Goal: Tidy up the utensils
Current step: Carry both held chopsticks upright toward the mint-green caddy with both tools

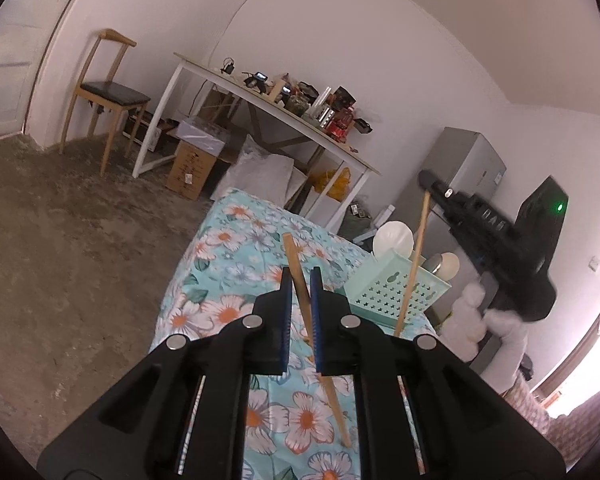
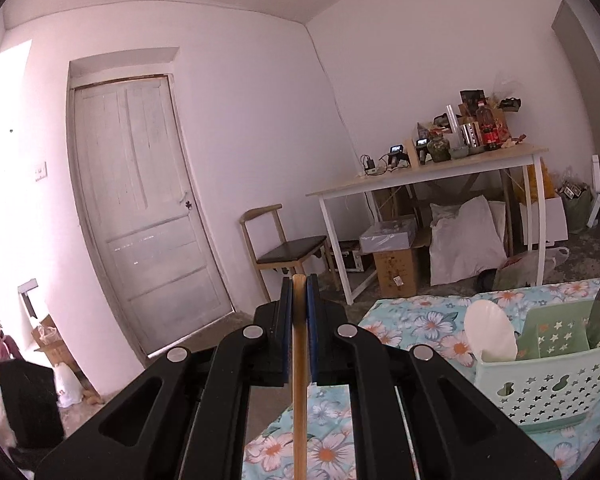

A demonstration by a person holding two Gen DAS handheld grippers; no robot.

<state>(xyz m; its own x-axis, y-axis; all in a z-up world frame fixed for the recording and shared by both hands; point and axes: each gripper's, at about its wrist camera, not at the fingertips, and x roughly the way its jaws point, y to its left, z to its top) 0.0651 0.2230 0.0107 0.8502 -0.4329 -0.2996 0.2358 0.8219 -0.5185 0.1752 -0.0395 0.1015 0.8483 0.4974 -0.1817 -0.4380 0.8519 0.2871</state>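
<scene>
Right wrist: chopstick [image 2: 299, 360] (wooden) between tool [image 2: 299, 292] pads.

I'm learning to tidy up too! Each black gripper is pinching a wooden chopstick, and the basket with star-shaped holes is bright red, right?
Nearly. The left gripper and right gripper each pinch a wooden chopstick, but the plastic basket with star-shaped holes is pale mint green, not red. The right wrist view shows it best, standing on the flowered cloth.

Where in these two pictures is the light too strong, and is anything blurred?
Left wrist view: daylight burns out the lower right corner; the right gripper and its white glove are smeared. Right wrist view: the left edge is overexposed; the chopstick stays sharp. Both views bend straight lines.
</scene>
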